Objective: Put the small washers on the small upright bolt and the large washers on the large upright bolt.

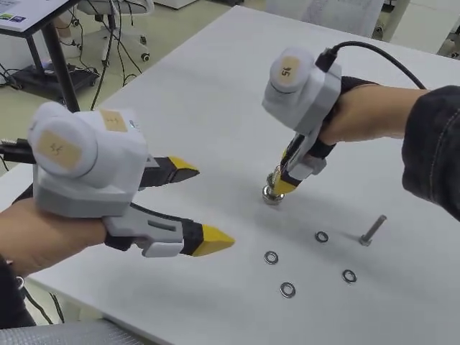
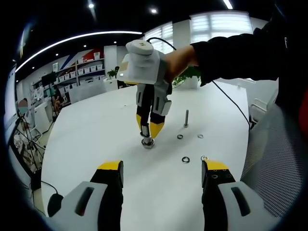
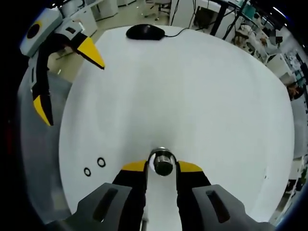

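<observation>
White table (image 1: 215,93): right claw (image 1: 279,188) grips lg bolt (image 1: 272,195) (upright).

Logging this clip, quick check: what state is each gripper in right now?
Left gripper: open, holding nothing.
Right gripper: closed on the large upright bolt.

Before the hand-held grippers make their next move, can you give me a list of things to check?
1. Right hand-held gripper shut on the large bolt: ok.
2. Left hand-held gripper open and empty: ok.
3. Small bolt standing upright: ok.
4. Four washers lying loose on the table, apart from each other: ok.
5. Which washers are small and which are large: cannot tell.
6. Whether a washer already sits on the large bolt: cannot tell.
</observation>
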Available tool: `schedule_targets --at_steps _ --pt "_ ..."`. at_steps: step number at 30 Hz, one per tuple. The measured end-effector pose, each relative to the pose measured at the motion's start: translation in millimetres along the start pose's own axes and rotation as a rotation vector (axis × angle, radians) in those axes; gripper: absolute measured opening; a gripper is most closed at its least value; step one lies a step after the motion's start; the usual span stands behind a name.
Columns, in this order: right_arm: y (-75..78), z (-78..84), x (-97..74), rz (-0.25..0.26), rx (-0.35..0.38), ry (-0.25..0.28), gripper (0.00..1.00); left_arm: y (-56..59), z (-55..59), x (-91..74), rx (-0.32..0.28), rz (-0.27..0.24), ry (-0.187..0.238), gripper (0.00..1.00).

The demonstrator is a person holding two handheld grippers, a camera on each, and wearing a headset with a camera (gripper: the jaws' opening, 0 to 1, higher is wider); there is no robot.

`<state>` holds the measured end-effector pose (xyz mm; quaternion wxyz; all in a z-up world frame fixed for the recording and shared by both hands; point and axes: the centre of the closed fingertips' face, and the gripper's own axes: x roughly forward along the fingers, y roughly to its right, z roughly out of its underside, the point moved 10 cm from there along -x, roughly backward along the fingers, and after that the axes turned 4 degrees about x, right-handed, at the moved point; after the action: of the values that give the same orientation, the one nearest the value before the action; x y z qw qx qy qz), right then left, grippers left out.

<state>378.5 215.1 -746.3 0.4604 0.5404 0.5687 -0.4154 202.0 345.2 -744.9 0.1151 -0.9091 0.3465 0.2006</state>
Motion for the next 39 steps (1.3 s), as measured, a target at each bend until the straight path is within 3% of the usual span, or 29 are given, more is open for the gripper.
schedule_targets --at_steps 14,24,39 --pt "-5.1 -5.0 0.6 0.023 -0.049 -0.049 0.24 0.7 0.6 -1.8 0.0 -0.002 0.002 0.65" --pt "-3.3 -3.0 14.1 0.012 -0.042 -0.052 0.24 1.2 1.4 -1.5 -0.001 0.0 -0.002 0.65" --pt "-1.4 0.6 19.9 -0.001 -0.012 -0.032 0.24 1.1 1.4 -2.5 -0.004 0.001 -0.005 0.65"
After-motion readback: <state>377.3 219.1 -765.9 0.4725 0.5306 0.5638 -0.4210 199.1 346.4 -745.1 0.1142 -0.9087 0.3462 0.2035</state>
